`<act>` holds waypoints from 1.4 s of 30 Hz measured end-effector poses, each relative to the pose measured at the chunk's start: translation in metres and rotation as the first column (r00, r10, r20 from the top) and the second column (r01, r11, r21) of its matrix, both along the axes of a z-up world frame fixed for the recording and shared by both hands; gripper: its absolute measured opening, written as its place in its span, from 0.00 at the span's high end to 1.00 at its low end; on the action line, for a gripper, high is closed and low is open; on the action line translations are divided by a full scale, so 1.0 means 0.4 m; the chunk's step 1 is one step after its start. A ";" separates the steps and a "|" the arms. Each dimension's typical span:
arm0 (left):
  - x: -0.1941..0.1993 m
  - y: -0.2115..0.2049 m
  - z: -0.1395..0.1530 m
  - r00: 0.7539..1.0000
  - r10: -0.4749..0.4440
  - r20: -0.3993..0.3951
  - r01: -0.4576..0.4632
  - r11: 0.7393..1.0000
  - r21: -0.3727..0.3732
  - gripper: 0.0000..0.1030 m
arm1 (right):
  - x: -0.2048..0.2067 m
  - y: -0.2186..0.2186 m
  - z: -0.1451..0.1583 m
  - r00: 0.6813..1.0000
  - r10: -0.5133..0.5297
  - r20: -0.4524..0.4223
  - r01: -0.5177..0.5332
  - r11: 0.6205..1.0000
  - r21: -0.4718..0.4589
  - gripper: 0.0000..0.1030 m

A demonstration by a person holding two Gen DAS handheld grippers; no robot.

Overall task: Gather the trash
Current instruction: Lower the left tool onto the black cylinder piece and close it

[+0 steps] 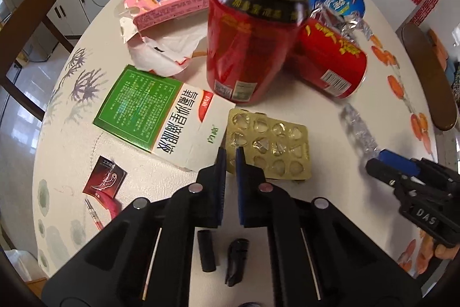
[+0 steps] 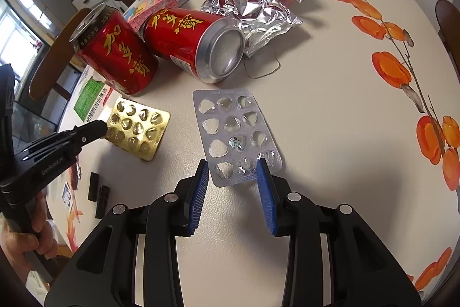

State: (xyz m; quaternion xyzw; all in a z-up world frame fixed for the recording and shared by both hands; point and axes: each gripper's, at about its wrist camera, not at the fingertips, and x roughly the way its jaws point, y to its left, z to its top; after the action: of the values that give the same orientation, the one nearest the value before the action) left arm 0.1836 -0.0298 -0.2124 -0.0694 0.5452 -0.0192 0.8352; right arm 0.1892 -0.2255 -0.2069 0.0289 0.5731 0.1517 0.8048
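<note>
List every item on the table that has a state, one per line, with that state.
upright can: standing, top opened
second can: lying on its side
gold blister pack: emptied, pinched at its edge by left gripper
silver blister pack: flat, between right gripper jaws
foil bag: torn open, crumpled
medicine box: lying flat

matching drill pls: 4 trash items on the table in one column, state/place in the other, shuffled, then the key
Items
1. gold blister pack
2. silver blister pack
3. red can with open top
4. second red can

States
A. lying on its side, base toward the right wrist camera
B. between the fingers of the right tool
C. standing upright
D. edge at the tip of the left tool

Pairs: 1-D, 2-B, 3-C, 4-A
</note>
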 end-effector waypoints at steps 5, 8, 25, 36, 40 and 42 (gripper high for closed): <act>-0.002 0.012 0.024 1.000 0.019 0.008 -0.019 0.998 -0.060 1.00 | -0.002 -0.007 0.002 1.000 -0.001 -0.002 0.001 1.000 0.005 0.66; -0.010 0.010 0.029 1.000 0.010 0.009 -0.009 0.998 -0.067 1.00 | -0.004 -0.007 0.005 1.000 -0.001 0.000 0.001 1.000 0.007 0.66; -0.130 0.075 -0.003 0.999 0.050 -0.018 -0.050 0.998 -0.022 0.82 | -0.017 0.014 0.003 1.000 0.018 -0.003 -0.018 1.000 0.020 0.66; -0.169 0.039 -0.019 0.999 0.025 -0.035 -0.024 1.000 0.007 0.67 | -0.015 0.009 0.011 1.000 0.023 0.001 -0.023 0.999 0.024 0.66; -0.180 0.039 -0.040 0.998 0.031 -0.055 -0.032 0.999 -0.009 0.76 | -0.016 0.007 0.010 1.000 0.019 0.002 -0.019 1.000 0.024 0.66; -0.181 0.040 -0.041 0.998 0.032 -0.055 -0.033 0.999 -0.006 0.86 | -0.017 0.008 0.010 1.000 0.020 0.003 -0.020 1.000 0.021 0.66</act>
State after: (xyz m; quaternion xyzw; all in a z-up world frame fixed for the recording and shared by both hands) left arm 0.1113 -0.0140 -0.2289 -0.0814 0.5668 -0.0055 0.8198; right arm 0.1824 -0.2222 -0.2031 0.0313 0.5707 0.1659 0.8036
